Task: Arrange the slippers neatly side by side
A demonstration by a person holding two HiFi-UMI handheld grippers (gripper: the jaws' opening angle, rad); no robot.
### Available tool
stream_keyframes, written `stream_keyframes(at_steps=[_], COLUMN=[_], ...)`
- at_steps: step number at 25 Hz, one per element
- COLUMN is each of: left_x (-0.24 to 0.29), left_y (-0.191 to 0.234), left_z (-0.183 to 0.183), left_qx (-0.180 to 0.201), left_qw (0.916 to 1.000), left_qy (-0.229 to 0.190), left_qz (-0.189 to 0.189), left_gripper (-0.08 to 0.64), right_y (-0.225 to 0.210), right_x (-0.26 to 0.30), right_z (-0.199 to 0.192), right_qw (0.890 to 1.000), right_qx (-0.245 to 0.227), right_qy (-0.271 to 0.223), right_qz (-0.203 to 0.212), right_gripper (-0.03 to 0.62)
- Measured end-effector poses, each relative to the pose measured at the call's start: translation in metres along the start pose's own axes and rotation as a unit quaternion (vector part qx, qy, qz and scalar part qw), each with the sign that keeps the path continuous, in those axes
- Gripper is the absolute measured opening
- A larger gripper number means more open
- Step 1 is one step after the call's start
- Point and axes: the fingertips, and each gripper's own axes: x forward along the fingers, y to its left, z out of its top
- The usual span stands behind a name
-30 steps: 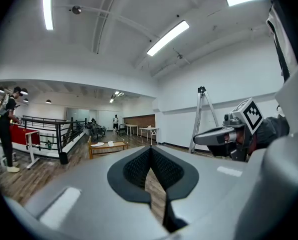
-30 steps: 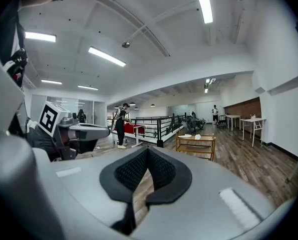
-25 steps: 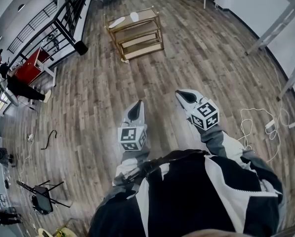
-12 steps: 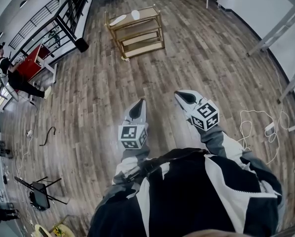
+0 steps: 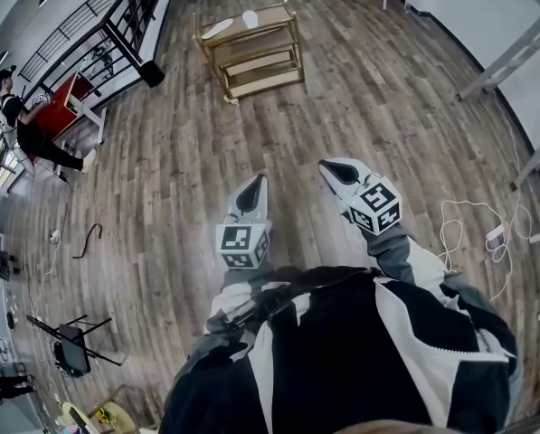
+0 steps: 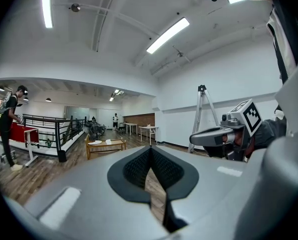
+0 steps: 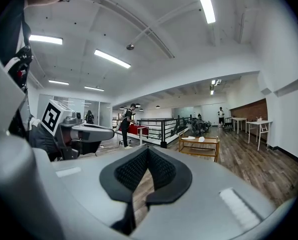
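Low at the centre of the head view, just above the wearer's black-and-white jacket: left grey two-jaw gripper with its marker cube, pointing toward the top of the frame, jaws pressed together with nothing between them. Just to the right of it and not touching: right grey two-jaw gripper, likewise closed tight and empty, tip leaning toward the upper left. Beneath both, bare brown wood-plank floor. Far off at the top of the frame, left of centre: low gold-framed shelf rack with wooden tiers. On its top tier, long white flat slipper toward the left end and second white slipper to the right of it, apart from each other and not lined up, well away from both grippers. Upper left: black metal railing, red table, person in dark clothes beside it. Right edge: loose white cable lying on the floor.
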Motion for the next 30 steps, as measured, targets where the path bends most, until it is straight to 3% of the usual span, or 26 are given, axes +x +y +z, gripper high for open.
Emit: stream_keyframes(at_steps=[15, 30], left_x=[0.045, 0.116], left_y=[0.035, 0.144], left_z=[-0.008, 0.006], left_qx=[-0.004, 0.005], left_qw=[0.9998, 0.9985], left_qy=[0.009, 0.01], left_qz=[-0.019, -0.054], left_gripper=[0.014, 0.014], right_y=[-0.028, -0.062], right_x=[0.043, 0.164], right_z=[-0.002, 0.023], right_qw=[1.0, 0.999], right_qx=[0.003, 0.016], right_qy=[0.008, 0.003], right_qz=[-0.01, -0.03], right_gripper=[0.005, 0.006])
